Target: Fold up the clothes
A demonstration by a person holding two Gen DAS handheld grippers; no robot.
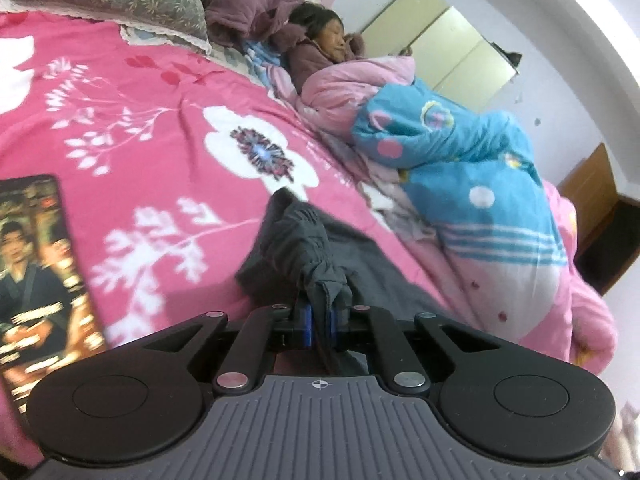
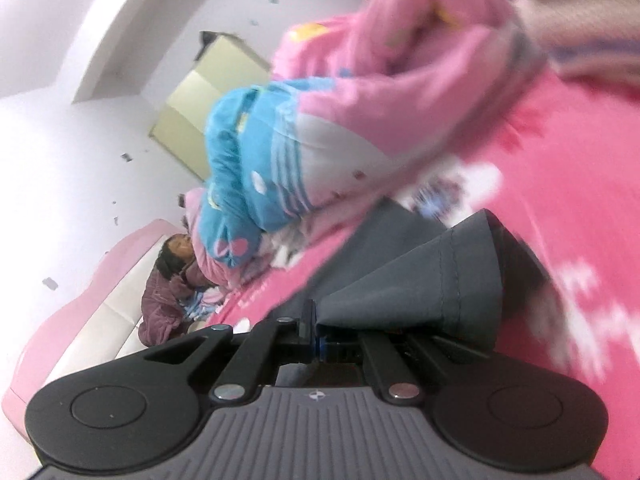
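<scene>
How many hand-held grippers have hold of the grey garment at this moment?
2. The left hand-held gripper pinches a bunched edge of the grey garment; the right hand-held gripper clamps another edge, over the pink bedspread.

Open pink bedspread (image 1: 160, 128) ahead and left; phone (image 1: 36, 280) blocks near left, rolled quilt (image 1: 472, 168) and sleeping person (image 1: 320, 40) block right.

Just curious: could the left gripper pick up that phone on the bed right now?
Probably not yet: its fingers are shut on the grey garment. Nothing blocks the phone beside it.
</scene>
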